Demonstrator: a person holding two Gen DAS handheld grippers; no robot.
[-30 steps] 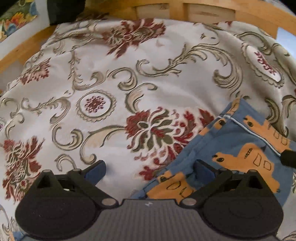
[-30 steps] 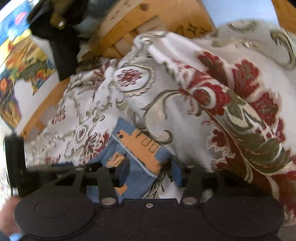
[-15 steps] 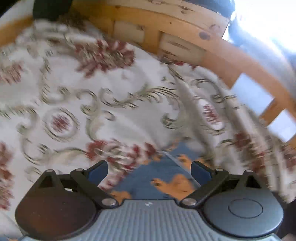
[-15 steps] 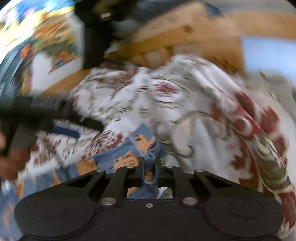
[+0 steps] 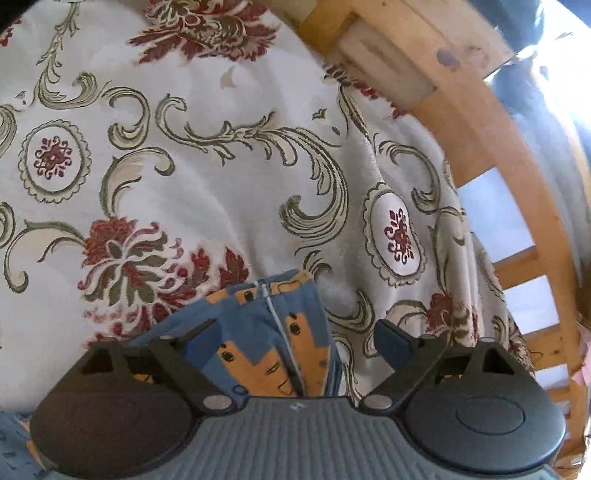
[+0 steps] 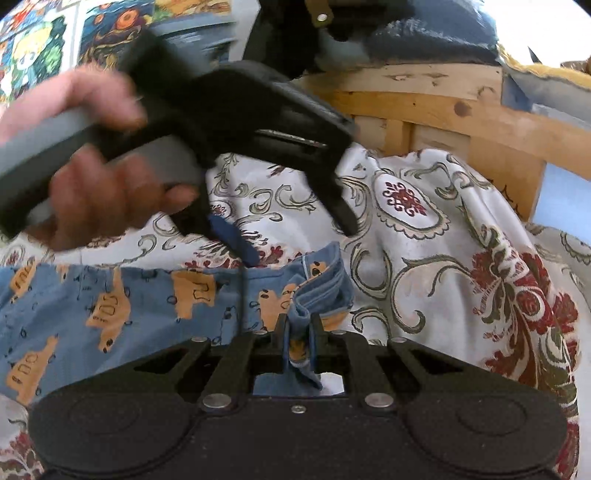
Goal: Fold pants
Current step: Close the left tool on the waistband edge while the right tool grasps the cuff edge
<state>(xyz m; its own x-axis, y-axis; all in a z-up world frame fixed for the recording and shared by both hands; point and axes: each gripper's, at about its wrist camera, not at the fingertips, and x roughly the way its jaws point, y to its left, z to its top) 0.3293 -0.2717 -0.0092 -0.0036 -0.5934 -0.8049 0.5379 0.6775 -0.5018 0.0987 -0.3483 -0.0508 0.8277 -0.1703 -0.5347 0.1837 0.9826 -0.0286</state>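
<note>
The pants (image 6: 122, 302) are blue with orange animal prints and lie stretched across a floral bedspread (image 6: 424, 236). My right gripper (image 6: 297, 334) is shut on a bunched corner of the pants' end. In the left wrist view the same end of the pants (image 5: 273, 332) lies between and below the fingers of my left gripper (image 5: 295, 332), which is open and hovers over the cloth. The right wrist view shows my left gripper (image 6: 295, 236) from the side, held by a hand (image 6: 96, 177) just above the pants' far edge.
A wooden bed frame (image 5: 491, 147) with slats curves along the right and far side of the bedspread. Dark cushions or clothes (image 6: 424, 33) sit on top of the frame. Colourful patterned fabric (image 6: 44, 40) shows at the upper left.
My right gripper went from open to shut on the pants' corner. My left gripper swung right, over the same end of the pants, and stays open.
</note>
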